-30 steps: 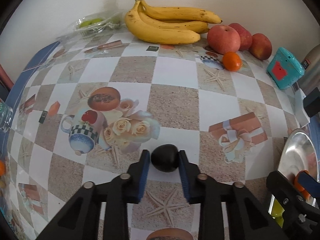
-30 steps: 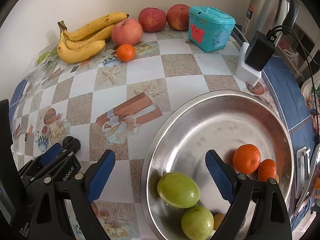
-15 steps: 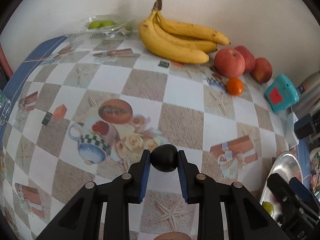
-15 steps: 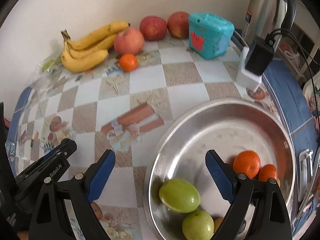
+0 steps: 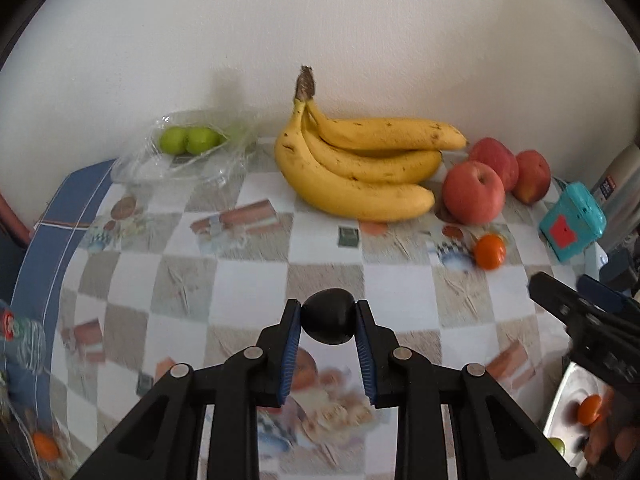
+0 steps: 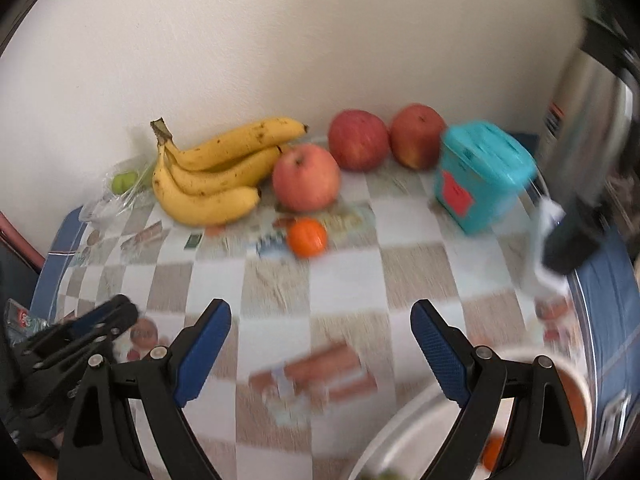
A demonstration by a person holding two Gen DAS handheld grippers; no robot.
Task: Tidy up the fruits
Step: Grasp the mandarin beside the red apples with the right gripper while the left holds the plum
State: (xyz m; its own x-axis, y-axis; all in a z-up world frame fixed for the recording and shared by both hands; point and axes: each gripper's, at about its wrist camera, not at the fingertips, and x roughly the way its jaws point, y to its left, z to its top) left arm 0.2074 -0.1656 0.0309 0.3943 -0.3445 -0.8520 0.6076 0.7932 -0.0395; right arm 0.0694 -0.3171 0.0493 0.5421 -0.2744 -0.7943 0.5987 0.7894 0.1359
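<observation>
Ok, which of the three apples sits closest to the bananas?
The paler pinkish apple, in front, nearly touching the bananas; the two darker red apples sit further right by the wall.

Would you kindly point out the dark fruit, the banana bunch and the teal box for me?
dark fruit [image 5: 328, 316], left wrist view, middle of its front face.
banana bunch [image 5: 360, 188], left wrist view, body of the lowest banana.
teal box [image 6: 486, 176], right wrist view, its front wall.

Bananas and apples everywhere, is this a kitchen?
Probably a home kitchen or dining table: bananas and apples lie on a patterned tablecloth, with a metal kettle nearby.
</observation>
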